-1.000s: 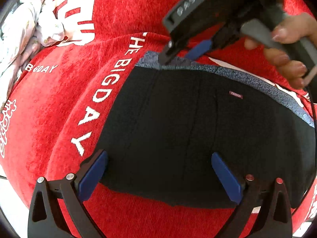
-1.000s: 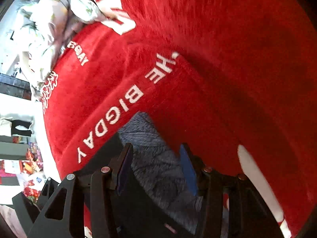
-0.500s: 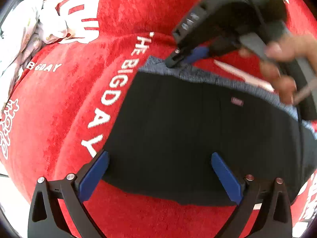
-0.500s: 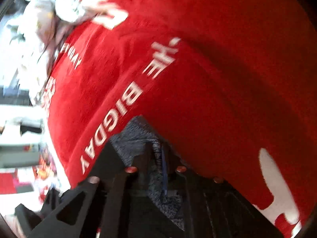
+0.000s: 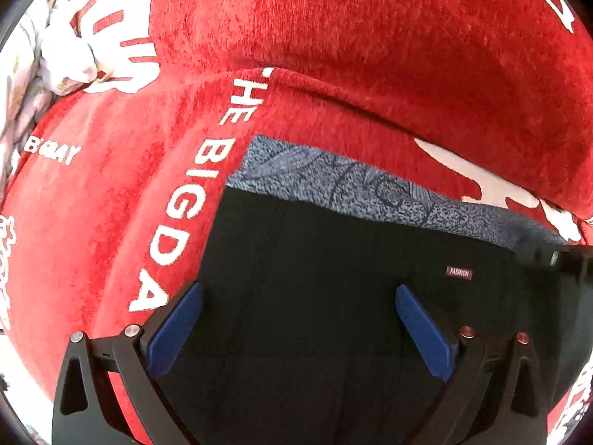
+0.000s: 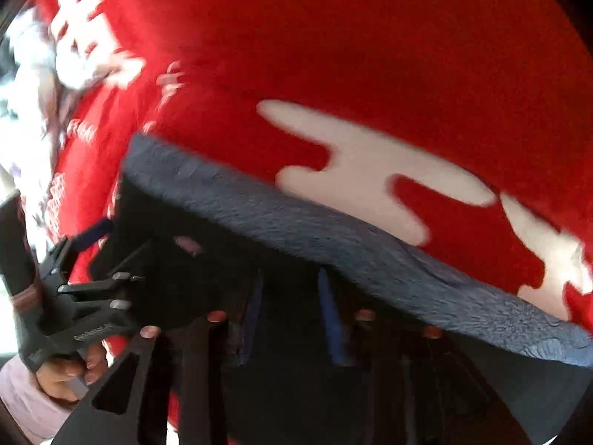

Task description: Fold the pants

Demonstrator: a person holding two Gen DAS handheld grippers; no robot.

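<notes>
The black pants (image 5: 333,267) lie folded on a red blanket (image 5: 333,55), with a blue-grey patterned band (image 5: 333,181) along their far edge and a small "FASHION" tag (image 5: 459,272). My left gripper (image 5: 296,319) is open and empty, its blue pads spread wide just above the black cloth. My right gripper (image 6: 292,307) hovers over the pants (image 6: 222,244) near the band (image 6: 333,230); its blue pads stand a little apart, with nothing between them. The view is blurred. The left gripper (image 6: 85,259) also shows at the left of the right wrist view.
The red blanket has white lettering "THE BIG DAY" (image 5: 192,200) left of the pants. A crumpled white patterned cloth (image 5: 37,66) lies at the far left. A fold ridge in the blanket runs behind the pants.
My right gripper shut on the band's left corner, then let go and swung right along the pants, leaving the left wrist view. My left gripper moved forward over the black cloth.
</notes>
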